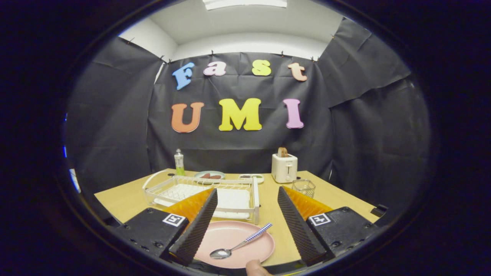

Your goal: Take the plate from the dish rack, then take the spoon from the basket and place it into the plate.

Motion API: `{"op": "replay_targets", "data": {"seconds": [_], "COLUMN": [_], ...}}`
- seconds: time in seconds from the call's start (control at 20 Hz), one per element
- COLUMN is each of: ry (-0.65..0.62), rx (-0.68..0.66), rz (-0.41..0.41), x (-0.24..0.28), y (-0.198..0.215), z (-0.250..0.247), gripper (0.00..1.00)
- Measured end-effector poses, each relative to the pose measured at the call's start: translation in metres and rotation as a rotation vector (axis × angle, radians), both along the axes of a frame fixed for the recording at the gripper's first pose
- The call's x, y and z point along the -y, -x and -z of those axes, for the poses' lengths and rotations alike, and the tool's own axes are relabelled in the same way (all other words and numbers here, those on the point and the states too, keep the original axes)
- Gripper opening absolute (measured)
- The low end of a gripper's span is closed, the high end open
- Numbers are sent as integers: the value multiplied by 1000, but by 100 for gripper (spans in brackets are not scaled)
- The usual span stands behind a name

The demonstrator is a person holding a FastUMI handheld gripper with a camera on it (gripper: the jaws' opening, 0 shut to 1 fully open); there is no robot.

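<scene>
In the gripper view we saw our gripper (pixel 245 218) with its fingers spread wide and gripping nothing. Between them, low and close, lay the plate (pixel 234 243) on the table (pixel 122 199). The spoon (pixel 239 243) rested across the plate, its bowl toward the left finger and its handle reaching over the rim toward the right finger. Just ahead of the left finger stood the rack (pixel 203 191), which looked bare of dishes. Beyond the right fingertip sat the basket (pixel 303 188), and past it the toaster (pixel 284 167). A fingertip (pixel 255 268) showed just under the plate.

We judged the last step done, since the spoon already lay in the plate. The next move called for little: drawing the gripper back, fingers apart, without nudging the handle.
</scene>
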State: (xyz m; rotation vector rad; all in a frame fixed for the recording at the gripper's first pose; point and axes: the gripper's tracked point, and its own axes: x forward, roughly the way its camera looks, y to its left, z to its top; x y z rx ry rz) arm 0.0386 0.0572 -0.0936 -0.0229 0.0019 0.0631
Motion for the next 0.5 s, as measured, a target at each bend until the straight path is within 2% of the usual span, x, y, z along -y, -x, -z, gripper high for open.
{"op": "replay_targets", "data": {"seconds": [0.2,0.5], "ry": [16,-23], "rx": [30,39], "rz": [12,-37], "x": [13,16], "y": [32,69], "z": [-32,-55], "gripper": [100,100]}}
